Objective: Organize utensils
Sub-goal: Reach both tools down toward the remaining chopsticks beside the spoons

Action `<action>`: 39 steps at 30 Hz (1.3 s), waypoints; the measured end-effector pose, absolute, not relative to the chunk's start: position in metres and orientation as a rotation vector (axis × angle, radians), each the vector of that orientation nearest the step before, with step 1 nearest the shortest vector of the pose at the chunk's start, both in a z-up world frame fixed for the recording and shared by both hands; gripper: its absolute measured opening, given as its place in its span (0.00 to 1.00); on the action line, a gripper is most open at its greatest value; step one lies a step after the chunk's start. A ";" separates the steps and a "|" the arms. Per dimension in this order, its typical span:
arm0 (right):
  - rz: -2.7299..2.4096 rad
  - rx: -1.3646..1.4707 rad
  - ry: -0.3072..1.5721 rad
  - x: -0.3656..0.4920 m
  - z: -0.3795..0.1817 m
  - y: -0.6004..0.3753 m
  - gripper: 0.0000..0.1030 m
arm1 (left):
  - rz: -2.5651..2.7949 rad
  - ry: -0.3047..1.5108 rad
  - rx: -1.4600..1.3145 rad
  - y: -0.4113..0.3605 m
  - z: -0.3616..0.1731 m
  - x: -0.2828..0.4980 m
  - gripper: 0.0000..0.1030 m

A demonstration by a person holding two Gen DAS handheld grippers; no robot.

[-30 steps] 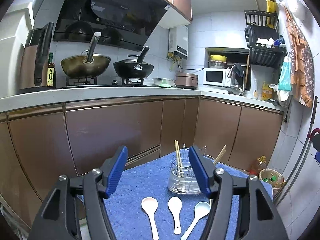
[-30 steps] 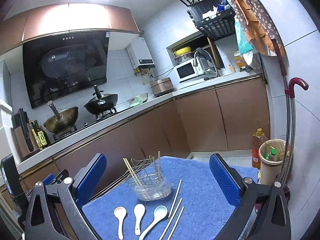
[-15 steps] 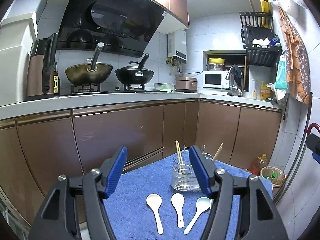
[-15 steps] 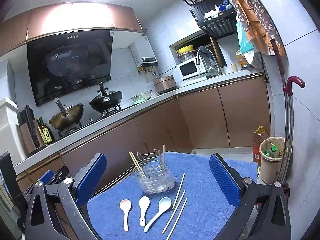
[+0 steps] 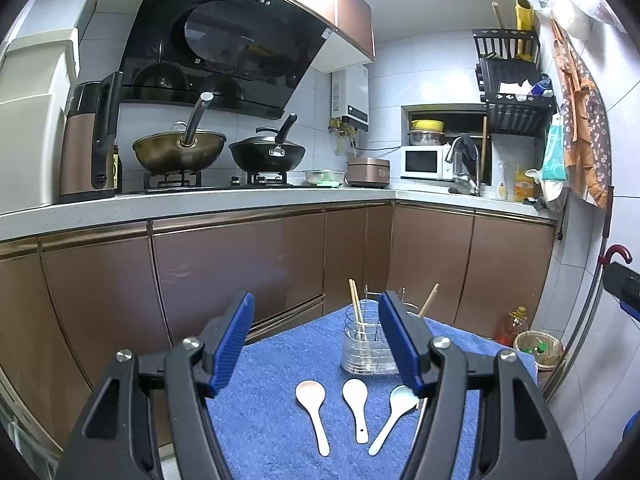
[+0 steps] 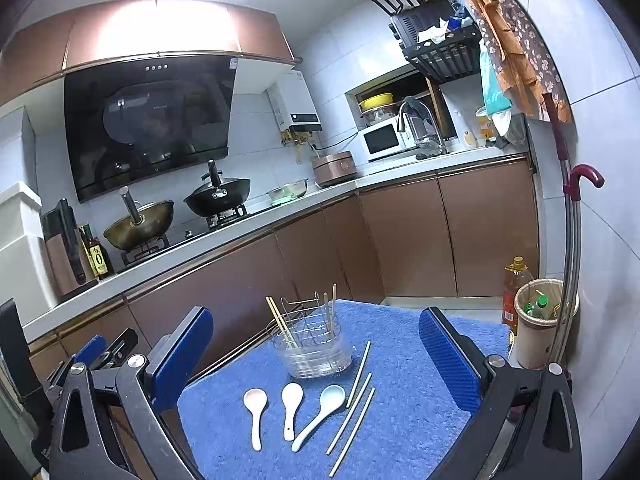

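While both grippers hang with jaws apart and empty, the utensils lie ahead on the blue towel [image 6: 404,412].
Ahead of the left gripper [image 5: 316,340] and right gripper [image 6: 316,354]: three spoons [image 6: 290,408], three loose chopsticks [image 6: 356,404] beside them, the clear holder [image 6: 314,346] beyond.

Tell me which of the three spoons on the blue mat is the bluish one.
The spoon nearest the loose chopsticks, the pale blue spoon, lying slanted. The middle spoon is white and the far one pinkish white.
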State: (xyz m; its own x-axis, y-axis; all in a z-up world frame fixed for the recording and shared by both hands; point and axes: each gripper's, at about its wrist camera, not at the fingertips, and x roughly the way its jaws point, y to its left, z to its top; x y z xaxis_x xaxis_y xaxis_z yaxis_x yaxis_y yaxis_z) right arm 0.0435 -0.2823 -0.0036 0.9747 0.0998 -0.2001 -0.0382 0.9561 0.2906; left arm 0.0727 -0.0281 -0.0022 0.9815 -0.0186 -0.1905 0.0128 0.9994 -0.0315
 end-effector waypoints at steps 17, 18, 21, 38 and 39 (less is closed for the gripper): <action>0.053 0.306 0.477 0.100 -0.052 -0.299 0.78 | -0.262 0.490 -0.091 -0.026 -0.043 0.135 0.61; 0.055 0.310 0.502 0.107 -0.058 -0.300 0.74 | -0.277 0.513 -0.090 -0.028 -0.048 0.141 0.61; 0.062 0.324 0.585 0.127 -0.081 -0.305 0.58 | -0.300 0.577 -0.093 -0.034 -0.065 0.157 0.60; 0.132 0.350 0.943 0.238 -0.181 -0.302 0.32 | -0.455 0.855 -0.136 -0.061 -0.148 0.253 0.60; 0.138 0.354 0.956 0.243 -0.185 -0.302 0.31 | -0.469 0.874 -0.142 -0.063 -0.153 0.261 0.59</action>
